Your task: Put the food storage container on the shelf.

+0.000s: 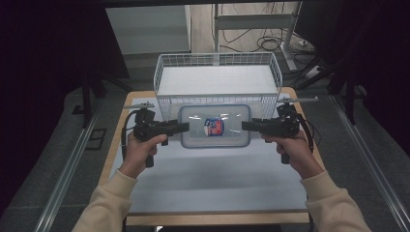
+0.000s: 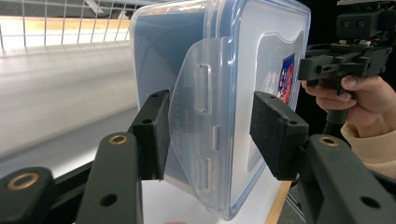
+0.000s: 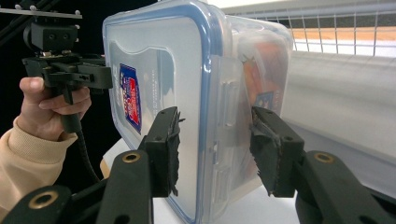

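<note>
Both hand-held grippers meet the same thing from opposite ends: the left hand-held gripper [image 1: 183, 127] comes in from the left of the high view and the right hand-held gripper [image 1: 247, 125] from the right, each lying level and pointing inward, with a clear plastic container [image 1: 214, 126] spanning the gap between them. In the left gripper view the left hand-held gripper [image 2: 209, 133] has its two black jaws on either side of the container's [image 2: 233, 60] end, one pad against the base side and the other against the lid side, with the translucent latch flap [image 2: 198, 107] lying between them; it pinches that end. In the right gripper view the right hand-held gripper [image 3: 215, 149] does the same at the other end of the container [image 3: 187, 70], its worn pads [image 3: 170, 149] pressed to the blue-rimmed lid on one side and the body on the other. A small blue and red label [image 1: 213, 126] sits in the middle of the lid. The container lies flat and lengthwise between the two grippers, over the far part of the counter [image 1: 203, 183], just in front of a white wire basket [image 1: 217, 60] that stands at the counter's far edge. Cream sleeves [image 1: 104, 208] cover both forearms.
</note>
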Demonstrator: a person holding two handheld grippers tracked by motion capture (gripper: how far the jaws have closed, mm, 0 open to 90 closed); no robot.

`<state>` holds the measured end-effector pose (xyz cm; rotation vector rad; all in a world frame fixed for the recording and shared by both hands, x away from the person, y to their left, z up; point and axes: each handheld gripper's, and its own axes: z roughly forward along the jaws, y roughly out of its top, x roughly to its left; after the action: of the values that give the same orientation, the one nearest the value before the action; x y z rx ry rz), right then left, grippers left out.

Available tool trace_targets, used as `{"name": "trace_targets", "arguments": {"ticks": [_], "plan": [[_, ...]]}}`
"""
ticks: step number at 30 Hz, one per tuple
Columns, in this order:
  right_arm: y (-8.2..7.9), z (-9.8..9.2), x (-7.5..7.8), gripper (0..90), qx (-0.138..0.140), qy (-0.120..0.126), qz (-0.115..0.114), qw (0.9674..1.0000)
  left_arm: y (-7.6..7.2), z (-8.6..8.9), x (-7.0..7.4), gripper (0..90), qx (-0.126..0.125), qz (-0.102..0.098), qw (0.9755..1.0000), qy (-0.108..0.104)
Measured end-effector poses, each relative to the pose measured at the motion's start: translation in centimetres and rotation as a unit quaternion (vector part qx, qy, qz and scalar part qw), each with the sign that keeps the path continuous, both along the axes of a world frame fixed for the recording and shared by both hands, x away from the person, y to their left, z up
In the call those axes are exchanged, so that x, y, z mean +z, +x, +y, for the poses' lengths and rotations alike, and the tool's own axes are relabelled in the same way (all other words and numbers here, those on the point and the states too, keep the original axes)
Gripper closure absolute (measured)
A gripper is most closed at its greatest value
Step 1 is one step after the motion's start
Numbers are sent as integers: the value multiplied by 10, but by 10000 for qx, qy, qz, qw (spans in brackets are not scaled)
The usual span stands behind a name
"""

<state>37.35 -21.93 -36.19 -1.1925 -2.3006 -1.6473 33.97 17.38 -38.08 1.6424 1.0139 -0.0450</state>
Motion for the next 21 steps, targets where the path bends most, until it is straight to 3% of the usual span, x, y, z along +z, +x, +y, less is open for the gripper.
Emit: {"name": "trace_targets", "arguments": {"ticks": [14,21], "plan": [[16,0,41,534,-70,-96,-222,9997,25,0,33,492,-99,-215,9997,-68],[31,-3,52,534,-84,-71,-271,9996,41,-3,47,492,-105,-239,9996,-42]]}}
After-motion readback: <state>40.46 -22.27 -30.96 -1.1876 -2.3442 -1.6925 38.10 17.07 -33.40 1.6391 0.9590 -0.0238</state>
